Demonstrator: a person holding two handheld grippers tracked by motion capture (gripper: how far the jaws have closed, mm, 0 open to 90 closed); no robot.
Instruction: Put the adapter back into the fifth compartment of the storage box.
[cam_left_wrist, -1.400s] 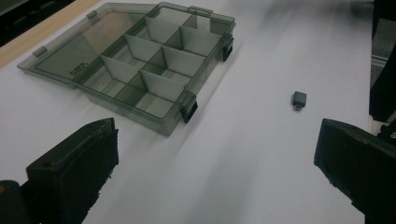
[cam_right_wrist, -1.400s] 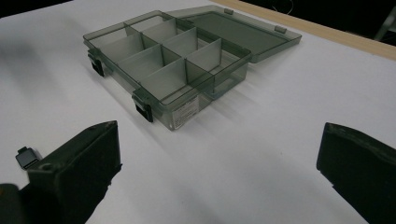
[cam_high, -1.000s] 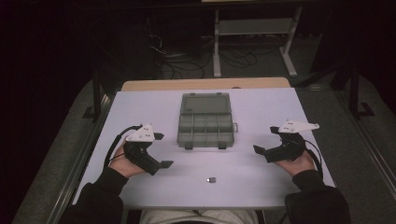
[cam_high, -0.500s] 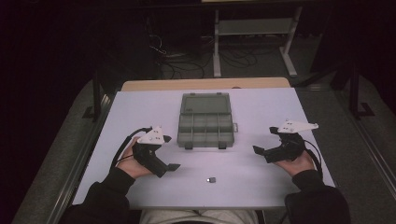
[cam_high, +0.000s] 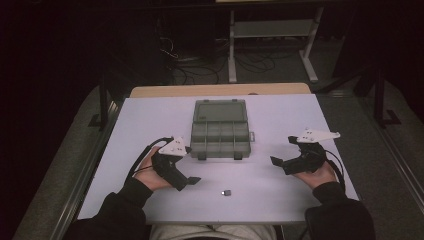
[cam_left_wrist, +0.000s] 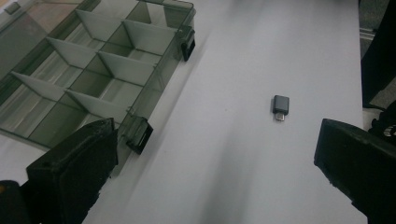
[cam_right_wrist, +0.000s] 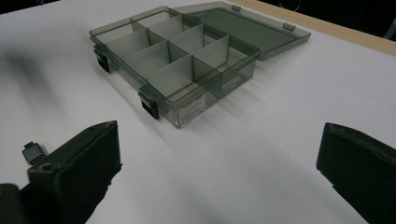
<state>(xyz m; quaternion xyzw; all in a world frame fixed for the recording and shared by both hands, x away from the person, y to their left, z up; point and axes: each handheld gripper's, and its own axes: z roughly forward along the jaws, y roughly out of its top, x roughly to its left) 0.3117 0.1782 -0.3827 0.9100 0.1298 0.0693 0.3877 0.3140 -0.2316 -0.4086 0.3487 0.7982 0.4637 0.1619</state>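
Observation:
A clear grey compartment box (cam_high: 220, 131) lies open in the middle of the white table (cam_high: 280, 115), its lid folded back toward the far side. Its divided cells (cam_left_wrist: 88, 60) (cam_right_wrist: 173, 51) look empty. A small dark adapter (cam_high: 226, 191) (cam_left_wrist: 280, 105) (cam_right_wrist: 33, 152) lies on the table near the front edge, apart from the box. My left gripper (cam_high: 192, 181) (cam_left_wrist: 219, 172) is open, left of the adapter and pointing toward it. My right gripper (cam_high: 275, 161) (cam_right_wrist: 219, 172) is open at the right side of the table, facing the box, with nothing between its jaws.
Two black latches (cam_left_wrist: 138, 133) sit on the box's front wall. Beyond the table's wooden far edge (cam_high: 220, 90) are a dark floor with cables and a metal stand (cam_high: 272, 30). Bare table surface lies on both sides of the box.
My left gripper has moved right and forward toward the small adapter, and the hand has turned inward. The right gripper has stayed in place.

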